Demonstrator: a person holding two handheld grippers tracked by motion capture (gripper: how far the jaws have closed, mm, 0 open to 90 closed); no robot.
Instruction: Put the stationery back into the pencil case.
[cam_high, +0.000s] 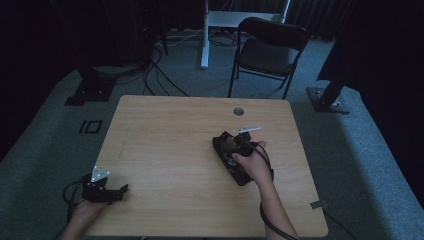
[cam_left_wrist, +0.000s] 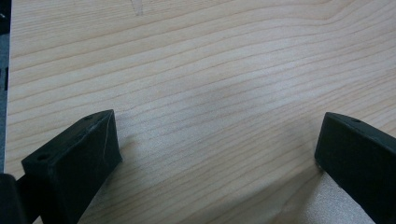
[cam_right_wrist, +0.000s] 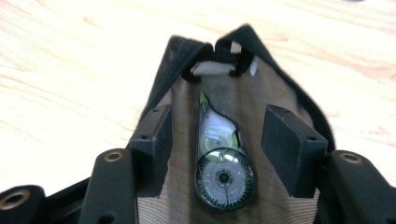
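A black zip pouch (cam_right_wrist: 280, 88) with a brown lining lies open on the wooden table (cam_high: 165, 135), right of centre. Inside it lies a clear round correction-tape dispenser (cam_right_wrist: 223, 165) with green parts. My right gripper (cam_right_wrist: 219, 123) hangs open inside the pouch mouth, one jaw on each side of the dispenser, neither touching it. In the high view the right gripper (cam_high: 241, 151) covers most of the pouch (cam_high: 220, 141). My left gripper (cam_high: 120, 190) rests at the table's near left corner. In its own view the left gripper (cam_left_wrist: 218, 135) stands open over bare wood.
A thin white pen-like object (cam_high: 248, 129) lies just beyond the pouch. A round cable hole (cam_high: 238, 111) sits near the table's far edge. A black folding chair (cam_high: 270, 47) stands behind the table. Dark stands and cables crowd the carpet.
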